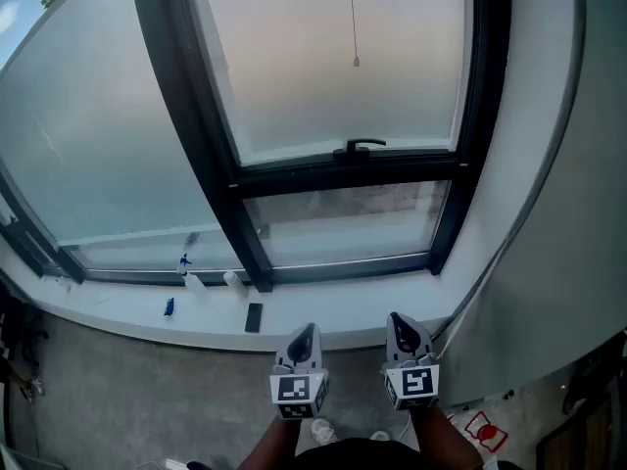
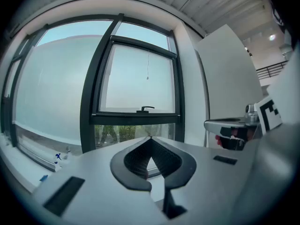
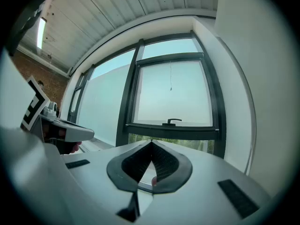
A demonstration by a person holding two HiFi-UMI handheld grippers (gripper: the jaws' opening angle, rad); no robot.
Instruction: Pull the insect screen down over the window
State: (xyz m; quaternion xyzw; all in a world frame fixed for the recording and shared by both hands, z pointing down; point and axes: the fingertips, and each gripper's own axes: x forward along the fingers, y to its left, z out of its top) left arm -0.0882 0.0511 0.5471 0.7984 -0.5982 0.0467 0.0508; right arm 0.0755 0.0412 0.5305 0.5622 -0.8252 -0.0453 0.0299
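Black-framed window (image 1: 199, 135) ahead, hazy mesh insect screen (image 1: 323, 76) seemingly partway down, probably light and flimsy: take its rigid black bottom-rail handle (image 1: 362, 146) or thin pull cord (image 1: 353, 18); left gripper (image 1: 306, 333) and right gripper (image 1: 401, 323) both closed, empty, well short.

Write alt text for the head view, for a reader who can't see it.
The left gripper and right gripper, both shut and empty, are held side by side low before a white sill, pointing at a dark-framed window. A black handle sits on the window's crossbar, and a thin cord hangs above it.
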